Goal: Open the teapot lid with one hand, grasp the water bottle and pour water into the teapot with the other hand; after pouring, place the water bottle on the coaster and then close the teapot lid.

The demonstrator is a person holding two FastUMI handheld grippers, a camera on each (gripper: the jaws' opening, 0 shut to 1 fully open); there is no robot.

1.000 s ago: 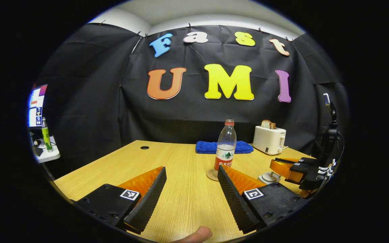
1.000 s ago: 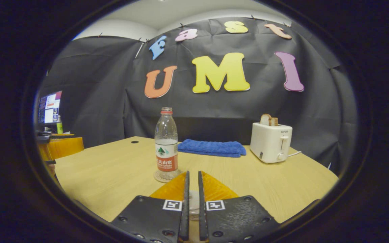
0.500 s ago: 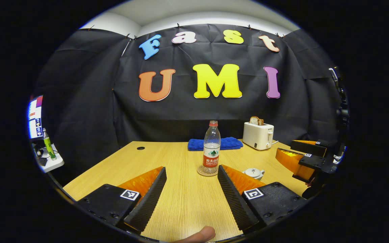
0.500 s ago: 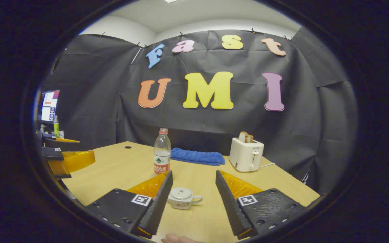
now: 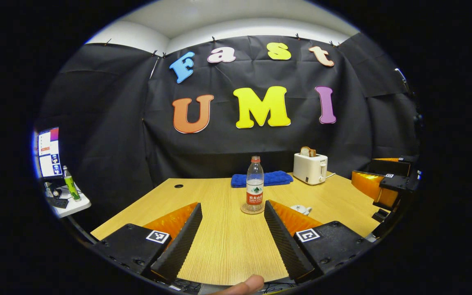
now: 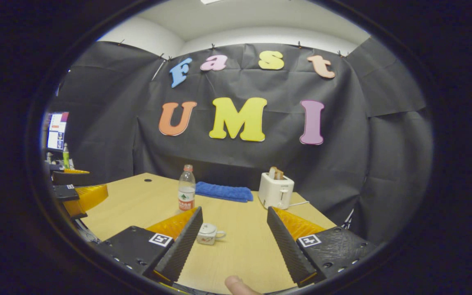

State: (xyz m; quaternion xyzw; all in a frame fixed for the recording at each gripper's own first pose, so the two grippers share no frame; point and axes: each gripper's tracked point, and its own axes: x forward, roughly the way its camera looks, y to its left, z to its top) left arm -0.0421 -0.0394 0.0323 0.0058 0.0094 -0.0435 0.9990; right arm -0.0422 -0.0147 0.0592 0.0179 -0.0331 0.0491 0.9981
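We see a wooden table [image 5: 228, 241] in a black-draped booth; both the left gripper [image 5: 232, 213] and right gripper [image 6: 234, 217] have fingers spread apart; the coaster [image 5: 247, 212] under the water bottle [image 5: 255, 180] appears in the left gripper view, the lidded teapot [image 6: 208, 234] plainly in the right

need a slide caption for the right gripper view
Open right tongs frame the lidded teapot; water bottle stands beyond.

Two near-edge views across one table [image 5: 219, 241], facing wall.

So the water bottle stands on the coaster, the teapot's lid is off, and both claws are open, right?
Not quite: the lid sits on the teapot, as the right gripper view shows. The water bottle does stand on the coaster, and both claws, left and right, are open.
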